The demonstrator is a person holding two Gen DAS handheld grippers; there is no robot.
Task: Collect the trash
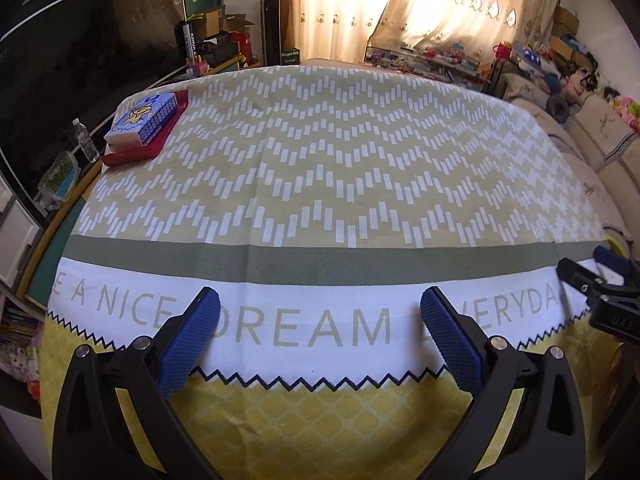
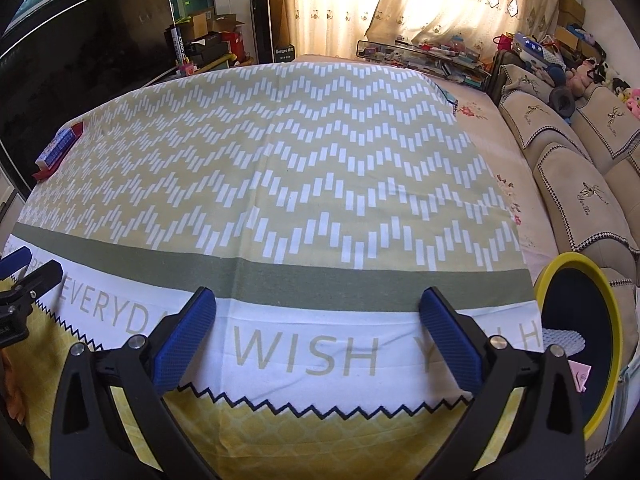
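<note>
Across the tablecloth point(image 1: 312, 168), which covers the whole table, no loose trash can be made out; the only items noted on it are a tissue pack point(image 1: 142, 122) on a red tray point(image 1: 160, 142) at its far left corner. The bin point(image 2: 576, 344), yellow-rimmed and dark inside, is seen just off the cloth's near right corner, with some pale waste already at its bottom. The main risk is judged to be a mistaken pick: the tissue pack could be taken for trash, or the loose cloth could be snagged and dragged by a low pass, upsetting the tray. Beyond the cloth's far edge, curtains point(image 1: 420, 12) are lit; a sofa point(image 2: 580, 168) lies to its right. The left gripper point(image 1: 320, 340) and right gripper point(image 2: 318, 338) are held spread and empty over the cloth's near edge.
</note>
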